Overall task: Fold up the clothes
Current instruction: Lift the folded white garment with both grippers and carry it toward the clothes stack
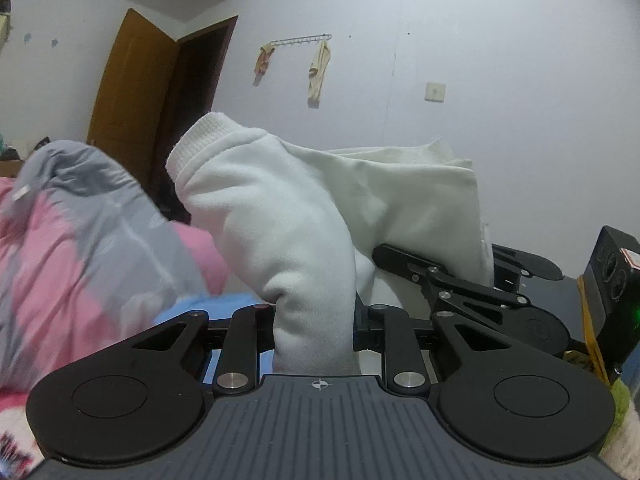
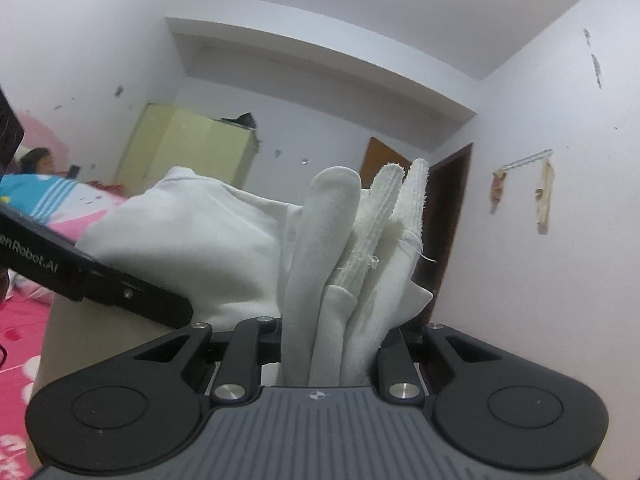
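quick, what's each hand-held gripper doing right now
Left hand-held gripper: closed on the white garment.
Right hand-held gripper: closed on bunched layers of the same white garment.

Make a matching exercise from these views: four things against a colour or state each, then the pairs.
Things:
1. white garment
2. door
3. quilt
4. left gripper

Descriptions:
A. brown, standing open
B. pink and grey
C. shut on cloth
D. held up by both grippers

Pairs: 1-D, 2-A, 3-B, 4-C. The right gripper also clamps the white garment.
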The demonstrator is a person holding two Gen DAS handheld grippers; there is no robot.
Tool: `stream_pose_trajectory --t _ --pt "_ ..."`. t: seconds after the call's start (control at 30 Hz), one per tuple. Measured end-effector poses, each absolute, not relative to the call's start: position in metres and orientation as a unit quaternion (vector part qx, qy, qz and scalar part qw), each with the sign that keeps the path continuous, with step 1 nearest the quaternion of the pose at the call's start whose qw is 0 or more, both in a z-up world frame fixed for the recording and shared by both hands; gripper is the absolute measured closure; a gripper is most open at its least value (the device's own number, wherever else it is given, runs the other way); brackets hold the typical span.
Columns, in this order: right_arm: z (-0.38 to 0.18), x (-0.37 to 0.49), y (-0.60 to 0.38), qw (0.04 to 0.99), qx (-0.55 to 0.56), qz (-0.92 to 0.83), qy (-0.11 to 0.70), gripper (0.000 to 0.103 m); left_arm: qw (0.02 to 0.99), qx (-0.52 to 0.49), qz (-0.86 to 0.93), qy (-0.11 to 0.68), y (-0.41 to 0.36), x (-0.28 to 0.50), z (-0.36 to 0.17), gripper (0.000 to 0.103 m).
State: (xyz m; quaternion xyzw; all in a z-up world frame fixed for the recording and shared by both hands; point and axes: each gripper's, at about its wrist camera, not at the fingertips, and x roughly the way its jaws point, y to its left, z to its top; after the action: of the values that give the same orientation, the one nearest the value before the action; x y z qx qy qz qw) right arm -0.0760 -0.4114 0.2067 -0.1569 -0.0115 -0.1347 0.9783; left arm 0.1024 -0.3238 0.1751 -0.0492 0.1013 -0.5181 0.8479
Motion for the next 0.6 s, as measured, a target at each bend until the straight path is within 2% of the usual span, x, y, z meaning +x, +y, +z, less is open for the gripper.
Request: stream_pose_trajectory --t 0.23,0.6 --pt "0.222 -0.031 -0.491 0.978 -0.15 -0.142 -0.005 0.083 0.846 -0.048 -0.522 0.098 -0.383 0.151 0.182 0.082" --pt "0.195 0.024 -0.556 0.982 -0.147 -0.112 0.049 0.083 0.846 -0.072 -0.506 0.152 -0.424 0.205 0.149 0.082"
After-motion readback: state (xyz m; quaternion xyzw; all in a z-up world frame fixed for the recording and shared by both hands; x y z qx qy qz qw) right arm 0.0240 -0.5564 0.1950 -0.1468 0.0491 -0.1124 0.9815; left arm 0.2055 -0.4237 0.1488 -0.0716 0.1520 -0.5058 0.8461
